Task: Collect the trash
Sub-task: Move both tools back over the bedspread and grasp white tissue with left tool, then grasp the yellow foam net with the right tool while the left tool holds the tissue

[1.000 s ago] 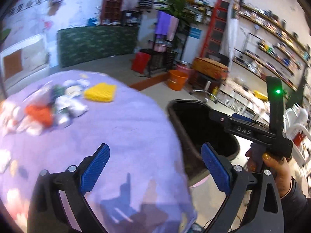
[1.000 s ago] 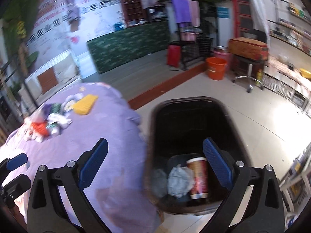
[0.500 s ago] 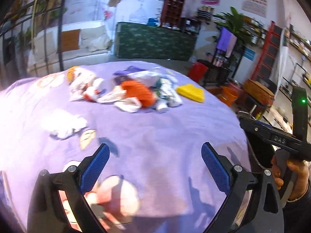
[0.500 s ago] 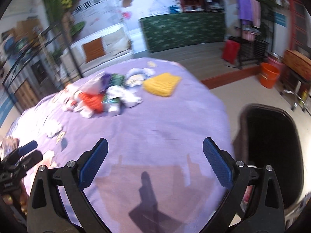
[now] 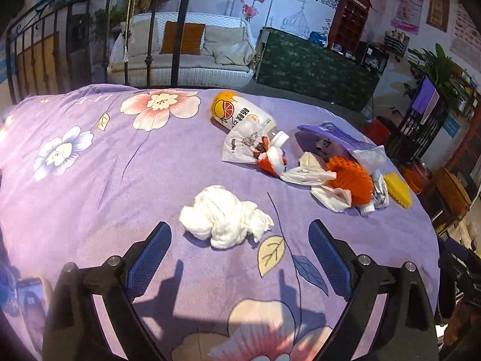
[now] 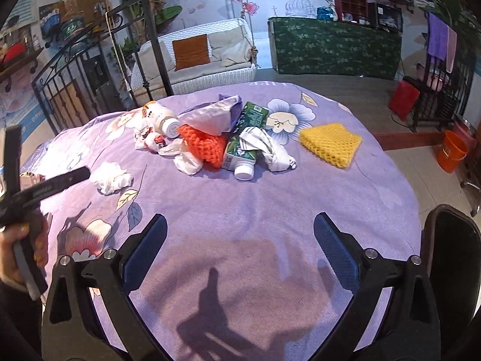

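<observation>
A crumpled white tissue point(image 5: 224, 221) point(image 6: 111, 177) lies on the purple flowered cloth, just ahead of my open left gripper point(image 5: 239, 258), whose fingers are empty. Beyond it sits a pile of trash: an orange-labelled bottle point(image 5: 237, 114), a white wrapper point(image 5: 243, 147), orange foam net point(image 5: 350, 179) point(image 6: 204, 144), a purple bag point(image 5: 327, 141) and a green carton point(image 6: 243, 147). A yellow foam net point(image 6: 330, 143) lies apart to the right. My right gripper point(image 6: 239, 257) hangs open and empty over bare cloth, well short of the pile. The black bin point(image 6: 451, 258) stands at the table's right edge.
The round table's cloth point(image 6: 270, 204) drops off at the right toward a tiled floor. A black iron railing point(image 5: 90, 45) and a white wicker sofa point(image 5: 186, 51) stand behind the table. An orange bucket point(image 6: 454, 150) sits on the floor at far right.
Both grippers have swung left from the bin back over the table. The left one has come close to the white tissue; the right one now faces the trash pile. Both stay open.
</observation>
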### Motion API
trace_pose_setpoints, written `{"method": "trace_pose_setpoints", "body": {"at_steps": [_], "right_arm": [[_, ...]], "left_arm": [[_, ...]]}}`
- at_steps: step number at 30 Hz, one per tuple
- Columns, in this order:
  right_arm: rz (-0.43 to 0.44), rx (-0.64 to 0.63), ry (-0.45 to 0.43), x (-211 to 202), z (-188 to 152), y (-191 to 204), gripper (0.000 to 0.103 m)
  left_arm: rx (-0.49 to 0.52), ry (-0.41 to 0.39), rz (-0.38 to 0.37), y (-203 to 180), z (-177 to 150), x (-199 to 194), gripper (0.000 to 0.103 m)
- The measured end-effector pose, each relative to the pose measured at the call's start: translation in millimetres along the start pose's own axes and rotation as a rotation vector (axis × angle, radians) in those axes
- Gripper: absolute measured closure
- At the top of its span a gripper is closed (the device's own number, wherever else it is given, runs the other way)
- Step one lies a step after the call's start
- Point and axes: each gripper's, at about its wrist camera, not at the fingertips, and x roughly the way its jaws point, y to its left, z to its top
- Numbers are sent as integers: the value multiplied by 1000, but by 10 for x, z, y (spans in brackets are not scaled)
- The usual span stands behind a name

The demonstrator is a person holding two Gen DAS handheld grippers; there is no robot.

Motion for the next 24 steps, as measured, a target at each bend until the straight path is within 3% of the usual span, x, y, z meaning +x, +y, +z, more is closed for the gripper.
{"method": "trace_pose_setpoints", "body": {"at_steps": [6, 9, 14, 17, 24], "right_arm": [[-7, 7, 18, 44, 18, -41, 7], [-20, 12, 25, 88, 30, -87, 7], [-42, 32, 39, 179, 56, -174, 7], [-46, 57, 48, 251, 91, -257, 7], [-78, 136, 69, 391, 181, -557, 7]], "left_arm": [[-7, 97, 91, 130, 115, 435, 23], [-48, 147, 86, 202, 94, 584, 29], [-5, 153, 71, 111, 26, 593, 60], [23, 147, 66, 25, 20, 528, 72], [34, 112, 8, -99, 2, 312, 75]]}}
